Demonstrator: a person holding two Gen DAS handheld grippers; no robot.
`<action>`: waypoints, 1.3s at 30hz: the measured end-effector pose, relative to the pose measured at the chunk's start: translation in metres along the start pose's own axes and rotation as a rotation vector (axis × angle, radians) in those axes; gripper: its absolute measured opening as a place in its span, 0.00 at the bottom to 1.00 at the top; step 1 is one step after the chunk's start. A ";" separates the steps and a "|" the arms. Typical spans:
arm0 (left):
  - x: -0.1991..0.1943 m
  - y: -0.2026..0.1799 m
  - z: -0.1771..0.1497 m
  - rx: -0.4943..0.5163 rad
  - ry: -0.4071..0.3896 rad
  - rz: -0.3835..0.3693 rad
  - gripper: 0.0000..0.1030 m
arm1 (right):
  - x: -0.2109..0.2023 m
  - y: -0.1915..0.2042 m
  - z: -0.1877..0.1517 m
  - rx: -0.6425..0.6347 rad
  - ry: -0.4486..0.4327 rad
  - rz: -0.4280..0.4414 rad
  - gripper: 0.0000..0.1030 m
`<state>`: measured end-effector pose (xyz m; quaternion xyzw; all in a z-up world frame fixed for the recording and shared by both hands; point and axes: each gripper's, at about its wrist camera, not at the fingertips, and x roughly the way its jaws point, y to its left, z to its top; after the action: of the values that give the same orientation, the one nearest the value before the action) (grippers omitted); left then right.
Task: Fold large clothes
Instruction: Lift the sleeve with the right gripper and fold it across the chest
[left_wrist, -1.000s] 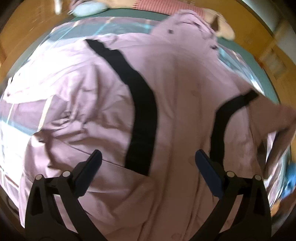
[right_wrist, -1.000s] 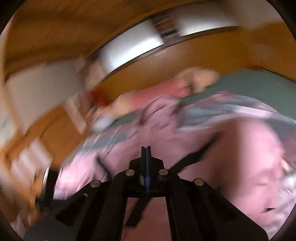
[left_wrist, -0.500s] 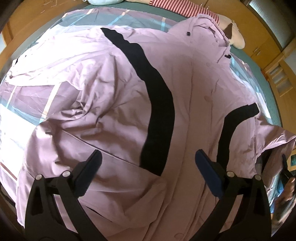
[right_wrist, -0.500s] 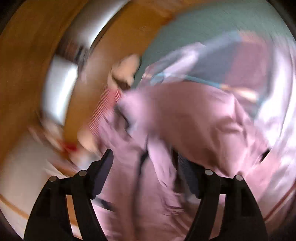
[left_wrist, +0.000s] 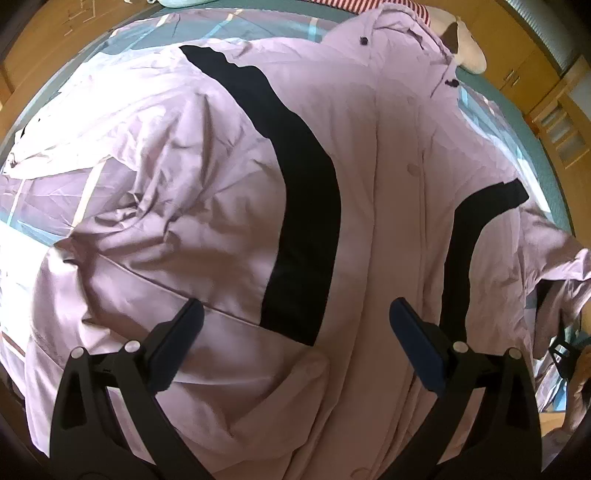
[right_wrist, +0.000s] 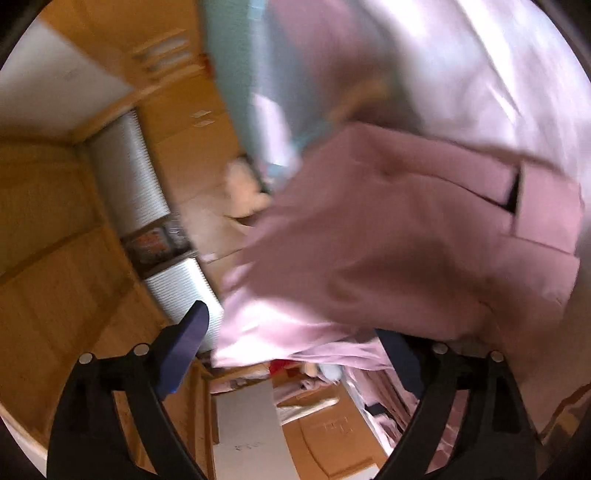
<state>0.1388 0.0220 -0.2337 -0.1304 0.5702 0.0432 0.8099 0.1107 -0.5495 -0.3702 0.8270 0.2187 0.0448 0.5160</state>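
Pink coat (left_wrist: 369, 177) lay spread front-up across the bed (left_wrist: 491, 110), collar at the far end, hem nearest my left gripper (left_wrist: 295, 332). Two black stripes (left_wrist: 306, 206) ran down the front, and a row of snaps ran down the middle. Left gripper hung over the lower front, jaws apart, nothing between them, not touching the cloth as far as I could see.

Right gripper (right_wrist: 295, 343) had just been opening; its jaws stood wide, and a flap of the pink coat (right_wrist: 406, 240) hung close in front of them. The right finger was partly hidden behind the cloth, but no pad pressed on it, so I read that one as let go. That view was blurred, so contact stayed uncertain.

Handling guess: thin, soft, limp fabric, light for its size, probably a bit slick. It would sag and slide rather than hold a crease. Best holds looked like the hem corners or the sleeve ends, pinching a doubled edge rather than a single layer.

Around it: a patterned bedsheet (left_wrist: 44, 236) under the coat, a plush toy (left_wrist: 465, 51) by the collar, wooden cupboards (right_wrist: 55, 277) beyond. The left sleeve area was badly wrinkled, and the right sleeve trailed off the bed edge; both would need smoothing first.
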 end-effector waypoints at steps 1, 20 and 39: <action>0.001 -0.001 0.000 0.003 0.002 0.002 0.98 | 0.007 0.003 -0.002 -0.039 0.017 -0.071 0.77; -0.012 0.024 0.005 -0.108 -0.045 0.000 0.98 | 0.090 0.049 -0.373 -2.156 -0.016 -0.357 0.06; -0.005 0.018 0.023 -0.119 -0.105 -0.293 0.98 | 0.126 0.028 -0.320 -1.610 0.430 -0.448 0.90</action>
<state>0.1539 0.0454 -0.2248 -0.2575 0.4986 -0.0352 0.8270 0.1371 -0.2414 -0.2162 0.1205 0.3710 0.2390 0.8892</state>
